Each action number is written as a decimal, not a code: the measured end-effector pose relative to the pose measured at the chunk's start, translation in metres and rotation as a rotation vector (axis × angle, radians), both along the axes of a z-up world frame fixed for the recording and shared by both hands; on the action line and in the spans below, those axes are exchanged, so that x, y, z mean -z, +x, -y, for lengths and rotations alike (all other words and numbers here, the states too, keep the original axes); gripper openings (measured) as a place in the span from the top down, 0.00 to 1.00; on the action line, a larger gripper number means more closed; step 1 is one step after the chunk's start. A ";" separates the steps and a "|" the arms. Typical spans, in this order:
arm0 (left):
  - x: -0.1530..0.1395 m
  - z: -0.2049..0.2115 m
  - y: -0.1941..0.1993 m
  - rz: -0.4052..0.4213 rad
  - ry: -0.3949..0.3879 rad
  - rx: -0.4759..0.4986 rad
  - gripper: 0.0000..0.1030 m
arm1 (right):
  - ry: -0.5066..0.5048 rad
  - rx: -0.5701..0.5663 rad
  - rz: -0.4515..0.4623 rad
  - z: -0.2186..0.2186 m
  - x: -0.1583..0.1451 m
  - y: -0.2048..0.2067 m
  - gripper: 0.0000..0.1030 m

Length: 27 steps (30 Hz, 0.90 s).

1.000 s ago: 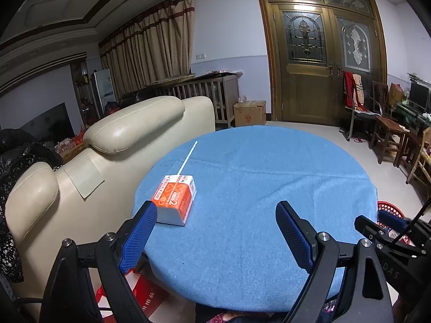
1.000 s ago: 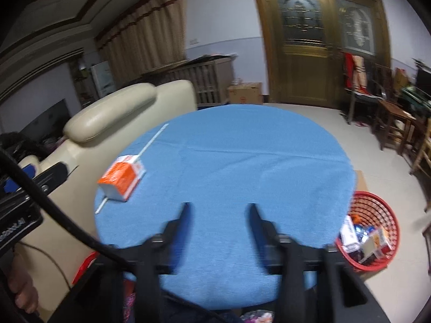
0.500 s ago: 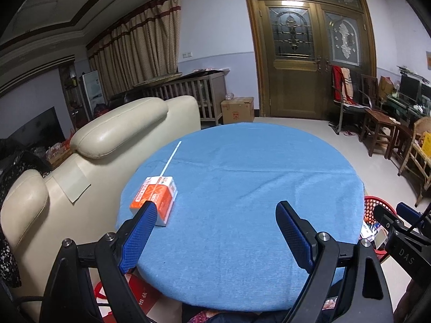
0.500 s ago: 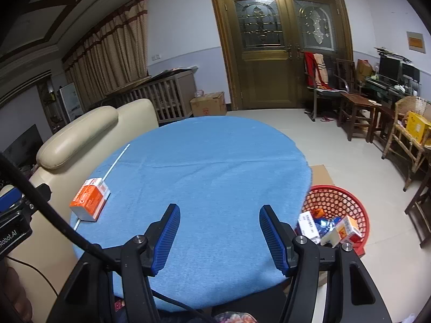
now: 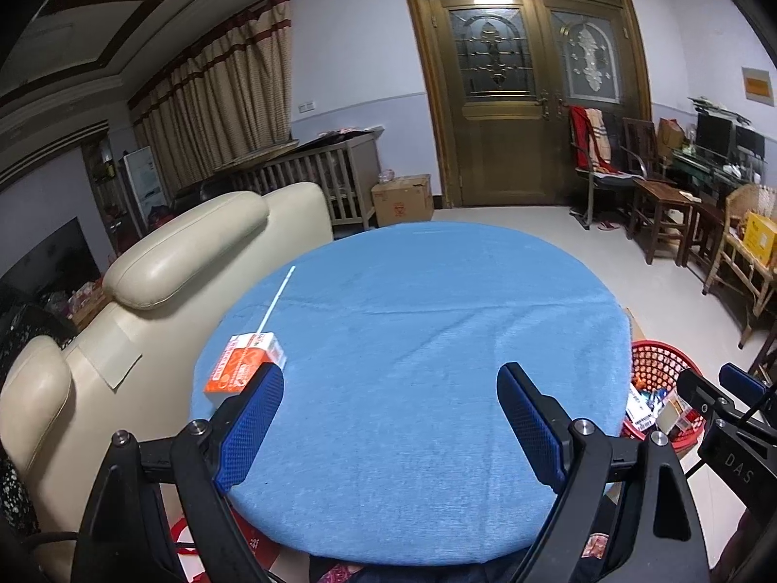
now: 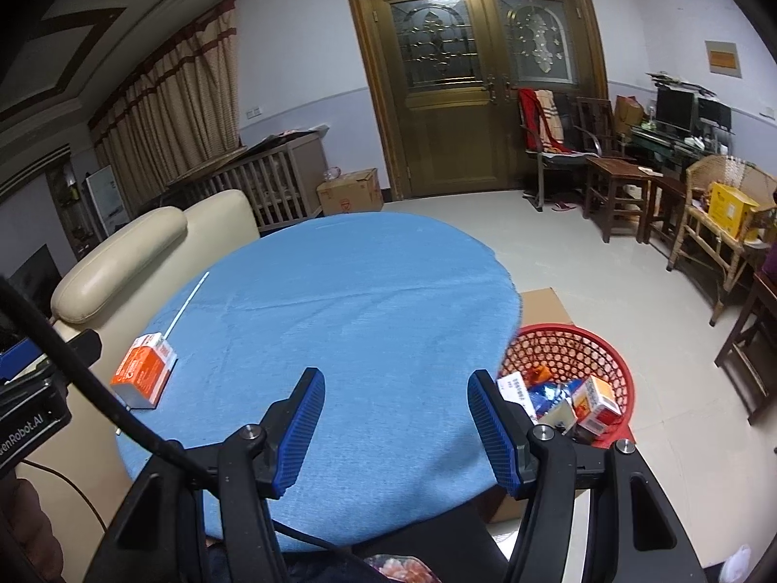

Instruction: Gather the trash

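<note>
One round table [image 5: 437, 388] under a blue cloth carries two pieces of trash: one orange-and-white carton [image 5: 243, 364] lying on its side near the left edge, and one thin white straw [image 5: 277, 299] that runs from the carton toward the far left rim. The rest of the cloth is bare apart from a few creases.

The left claw [image 5: 391, 420] hangs over the near part of the table with its two blue pads spread wide and nothing between them; in its own view the left pad's tip overlaps the carton's near corner, though whether they touch cannot be told. The right claw [image 6: 396, 430] hovers over the near right part of the table, its jaws parted about halfway and empty, well apart from the carton [image 6: 143, 371].

One red mesh basket [image 6: 616, 364] stands on the floor just beside the table's right edge (partly tucked behind the rim in the left view). It already holds several small boxes and wrappers; at least four show, but the heap is too jumbled to count exactly.

One cream sofa [image 5: 184, 262] sits against the table's left side. One cardboard box [image 5: 403, 199] stands by the double door [image 5: 529, 97].
</note>
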<state>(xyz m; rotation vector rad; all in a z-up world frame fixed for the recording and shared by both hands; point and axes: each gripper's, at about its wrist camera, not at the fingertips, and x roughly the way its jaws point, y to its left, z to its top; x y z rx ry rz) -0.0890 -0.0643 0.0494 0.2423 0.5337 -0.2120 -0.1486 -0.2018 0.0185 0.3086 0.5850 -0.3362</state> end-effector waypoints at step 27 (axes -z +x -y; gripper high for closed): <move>0.034 0.035 0.021 -0.094 0.066 0.044 0.13 | 0.087 0.041 -0.077 0.029 0.026 0.004 0.37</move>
